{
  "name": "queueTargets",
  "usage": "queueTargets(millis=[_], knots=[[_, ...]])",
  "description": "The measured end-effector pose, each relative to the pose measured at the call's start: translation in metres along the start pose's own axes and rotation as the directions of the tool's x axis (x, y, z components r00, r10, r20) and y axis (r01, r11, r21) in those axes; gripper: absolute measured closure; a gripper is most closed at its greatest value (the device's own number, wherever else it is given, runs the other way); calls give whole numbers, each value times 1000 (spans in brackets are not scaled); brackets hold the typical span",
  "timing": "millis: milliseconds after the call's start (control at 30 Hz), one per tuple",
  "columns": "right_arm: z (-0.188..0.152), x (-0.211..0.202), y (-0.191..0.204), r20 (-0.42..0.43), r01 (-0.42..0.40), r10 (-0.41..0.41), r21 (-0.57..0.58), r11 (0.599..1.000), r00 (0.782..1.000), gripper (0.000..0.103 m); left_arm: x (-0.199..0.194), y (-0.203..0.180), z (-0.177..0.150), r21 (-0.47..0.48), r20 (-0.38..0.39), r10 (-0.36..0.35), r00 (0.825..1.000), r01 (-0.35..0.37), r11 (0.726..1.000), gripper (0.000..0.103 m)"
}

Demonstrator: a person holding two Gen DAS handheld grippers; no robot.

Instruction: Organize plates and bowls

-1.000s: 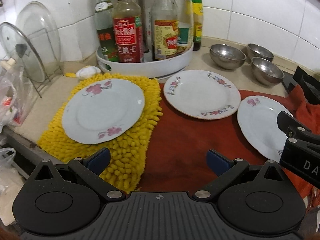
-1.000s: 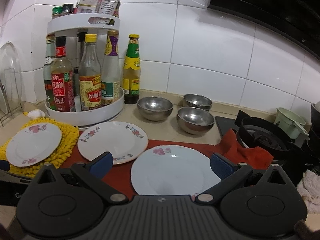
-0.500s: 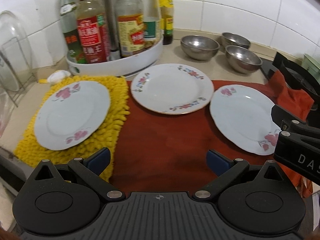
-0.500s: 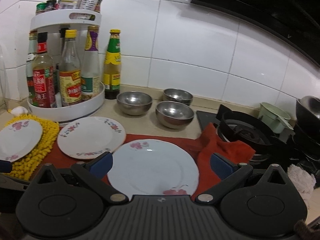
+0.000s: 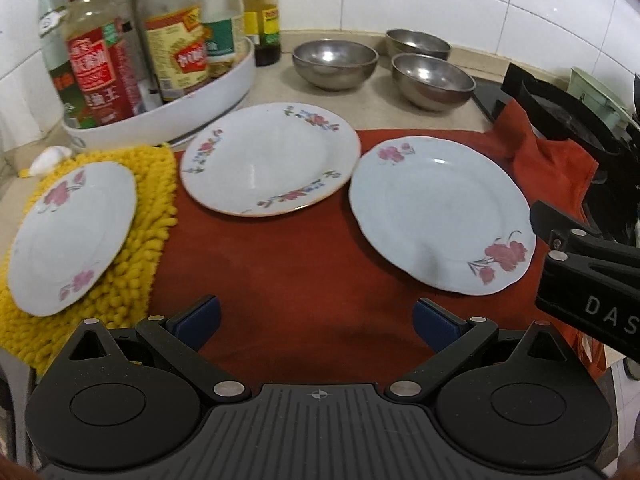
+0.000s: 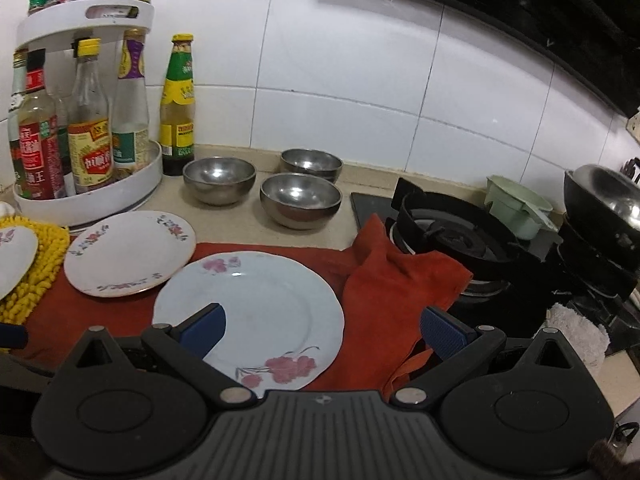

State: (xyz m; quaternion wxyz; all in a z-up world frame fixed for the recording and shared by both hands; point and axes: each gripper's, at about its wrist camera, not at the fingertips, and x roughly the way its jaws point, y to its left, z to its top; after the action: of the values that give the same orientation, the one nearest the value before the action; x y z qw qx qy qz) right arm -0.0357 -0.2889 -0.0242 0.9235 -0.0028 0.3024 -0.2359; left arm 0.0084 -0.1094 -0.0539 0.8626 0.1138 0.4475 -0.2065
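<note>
A beige counter (image 6: 240, 216) is carrying a red cloth (image 5: 280, 256), a yellow mat (image 5: 156, 184) just beside it on the left, a white turntable (image 5: 192, 100) of bottles at the back, three steel bowls (image 6: 300, 200) near the wall, a lone bottle (image 6: 177, 120) standing between the turntable and the bowls, and a black hob (image 6: 448, 236) on the right. The cloth's right end is bunching up against the hob, and a small white thing (image 5: 50, 158), too blurred to tell, is lying behind the mat.
</note>
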Motion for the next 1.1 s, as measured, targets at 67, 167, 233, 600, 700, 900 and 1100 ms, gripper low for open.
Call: queueTargets(millis=[67,167,233,600,700,900,1100], knots=[[0,7,-3,-12,-4,5,5,1000,1000,3,6,-6,4,7,-15,-3,1000,3,1000,0],[1,17,-9,-29,-2,3,7,1000,1000,3,15,-14,8,19,-43,-14,999,15,1000,0],[2,23,-14,-39,2,-1,9,1000,999,3,20,-21,11,30,-52,-15,999,17,999,0],[7,56,-37,-81,1,1,23,1000,997,3,42,-46,28,52,-85,-12,996,16,999,0],[8,62,-40,-88,-6,8,23,1000,996,3,46,-50,31,53,-90,-7,996,11,999,0],[8,71,-44,-104,-22,24,20,1000,994,3,51,-56,34,53,-100,-1,995,6,999,0],[8,79,-48,-115,-40,42,21,999,992,3,54,-61,37,54,-105,3,994,2,999,0]])
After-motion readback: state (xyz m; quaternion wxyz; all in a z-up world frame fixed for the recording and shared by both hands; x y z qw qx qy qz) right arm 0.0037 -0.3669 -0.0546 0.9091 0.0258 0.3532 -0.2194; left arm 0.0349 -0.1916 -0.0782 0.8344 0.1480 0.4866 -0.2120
